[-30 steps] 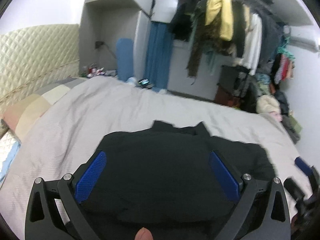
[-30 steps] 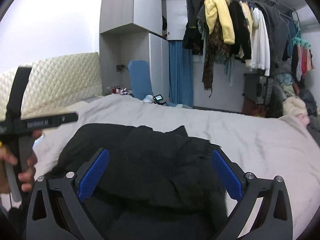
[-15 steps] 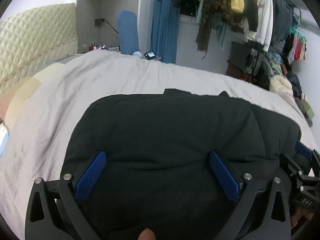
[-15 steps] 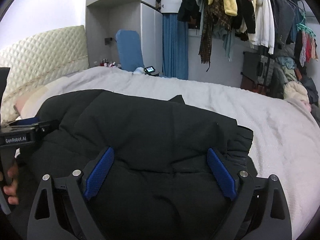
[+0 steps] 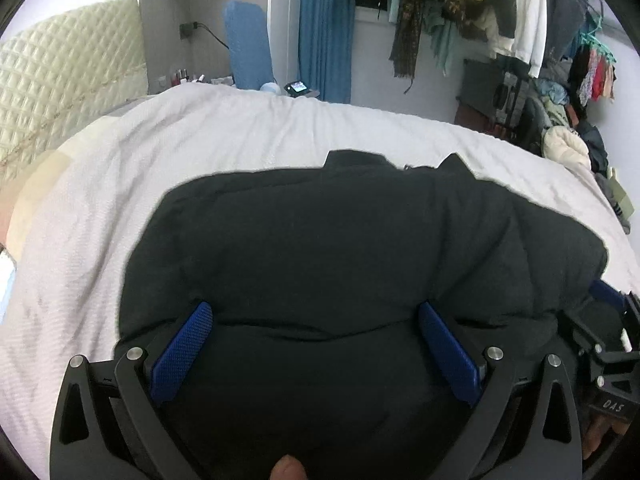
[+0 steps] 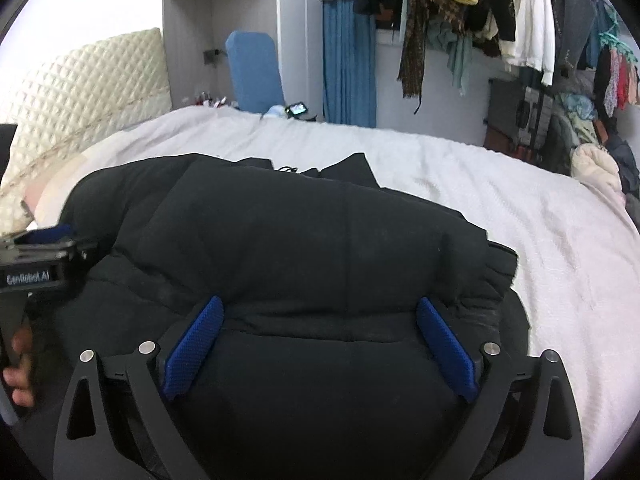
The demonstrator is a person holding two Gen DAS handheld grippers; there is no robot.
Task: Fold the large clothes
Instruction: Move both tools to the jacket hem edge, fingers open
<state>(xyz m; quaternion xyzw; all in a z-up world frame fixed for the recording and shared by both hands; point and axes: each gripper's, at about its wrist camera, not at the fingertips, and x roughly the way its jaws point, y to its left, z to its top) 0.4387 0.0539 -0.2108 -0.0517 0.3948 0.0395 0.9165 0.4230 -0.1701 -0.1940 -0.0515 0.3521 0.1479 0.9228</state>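
- A black padded jacket (image 5: pixel 352 264) lies on the white bed (image 5: pixel 200 148), its collar toward the far side and its near part bulging up.
- My left gripper (image 5: pixel 316 344) has its blue pads spread wide on either side of the puffy near edge; nothing is pinched.
- My right gripper (image 6: pixel 320 340) is just as wide apart, after a slight narrowing, straddling the jacket's near right portion without clamping it.
- I judge this to be the pause between folds: the bulk looks laid over and I have let go.
- Next I need a fresh edge to pinch, then to flatten the trapped air.
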